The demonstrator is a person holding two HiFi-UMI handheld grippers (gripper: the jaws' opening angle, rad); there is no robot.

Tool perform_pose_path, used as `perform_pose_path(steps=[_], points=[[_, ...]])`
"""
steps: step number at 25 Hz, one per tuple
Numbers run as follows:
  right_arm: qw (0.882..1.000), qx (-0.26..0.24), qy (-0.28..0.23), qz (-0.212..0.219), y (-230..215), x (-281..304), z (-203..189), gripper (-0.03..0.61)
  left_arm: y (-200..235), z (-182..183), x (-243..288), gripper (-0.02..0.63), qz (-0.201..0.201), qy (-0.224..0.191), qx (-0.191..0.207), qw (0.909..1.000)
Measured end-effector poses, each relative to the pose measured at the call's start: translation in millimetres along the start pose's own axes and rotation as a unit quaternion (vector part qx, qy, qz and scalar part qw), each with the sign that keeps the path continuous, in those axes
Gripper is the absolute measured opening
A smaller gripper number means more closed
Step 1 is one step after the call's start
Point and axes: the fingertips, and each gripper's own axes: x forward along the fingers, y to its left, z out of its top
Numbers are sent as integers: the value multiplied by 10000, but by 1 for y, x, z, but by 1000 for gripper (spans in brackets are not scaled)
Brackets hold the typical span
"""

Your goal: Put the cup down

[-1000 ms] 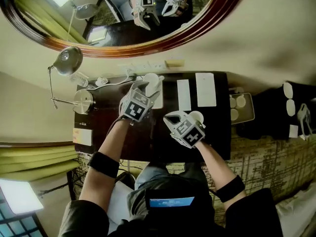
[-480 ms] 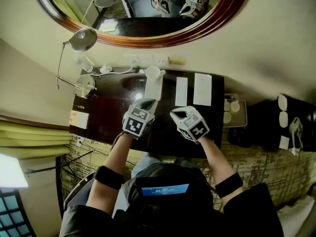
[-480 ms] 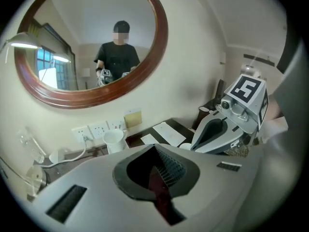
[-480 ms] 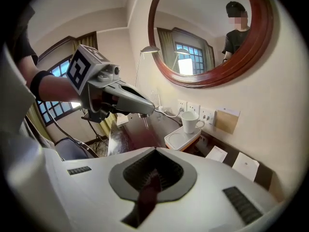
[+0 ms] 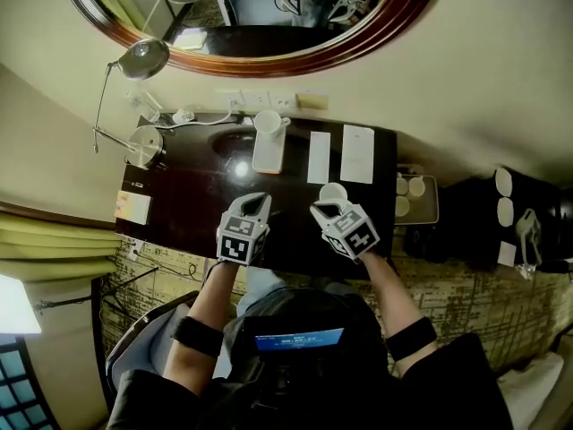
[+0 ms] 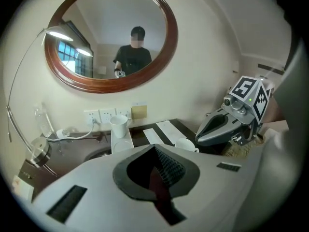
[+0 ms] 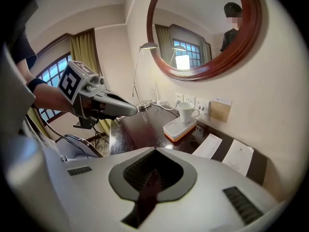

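A white cup (image 5: 269, 122) stands upright at the far end of a white tray (image 5: 267, 160) on the dark desk (image 5: 188, 195); it also shows in the left gripper view (image 6: 119, 125) and the right gripper view (image 7: 186, 112). My left gripper (image 5: 257, 201) is shut and empty, well back from that cup near the desk's front edge. A second white cup (image 5: 333, 192) sits just beyond my right gripper (image 5: 320, 210), which is also shut and holds nothing. From the left gripper (image 6: 155, 149), this second cup (image 6: 186, 145) lies low to the right. The right gripper (image 7: 154, 151) hides it in its own view.
Two paper sheets (image 5: 318, 157) (image 5: 357, 153) lie right of the tray. A desk lamp (image 5: 143, 58) with its round base (image 5: 146, 141) stands at the left, a cable and wall sockets (image 5: 260, 101) behind. A side tray with small cups (image 5: 414, 197) sits off the right end. An oval mirror (image 5: 269, 25) hangs above.
The left gripper has drawn back from the cup on the tray towards the desk's near edge and its jaws have closed. The right gripper has also drawn back a little.
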Motion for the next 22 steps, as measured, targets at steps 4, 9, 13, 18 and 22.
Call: perform_pose_path(steps=[4,9,13,18,22], points=[[10000,42,41,18,1,-4,-9,3,-5,-8,1,0,81,-43,-98,9999],[9998,196,-8,-7,0,-9,-17,3,-6,-15,10,0,-27,-66,-274,9996],[9995,289,-93,-56,-2,-15,-19,3,-16,-10,15,0,-166,1,-214,9996],[9983,513,-76,-270,-16,-21,-33,3,-33,-3,31,3,-458,67,279,9985],[9953,699,-6,-668,-40,-32,-61,3,-74,-3,47,125,-1189,408,763,9891]])
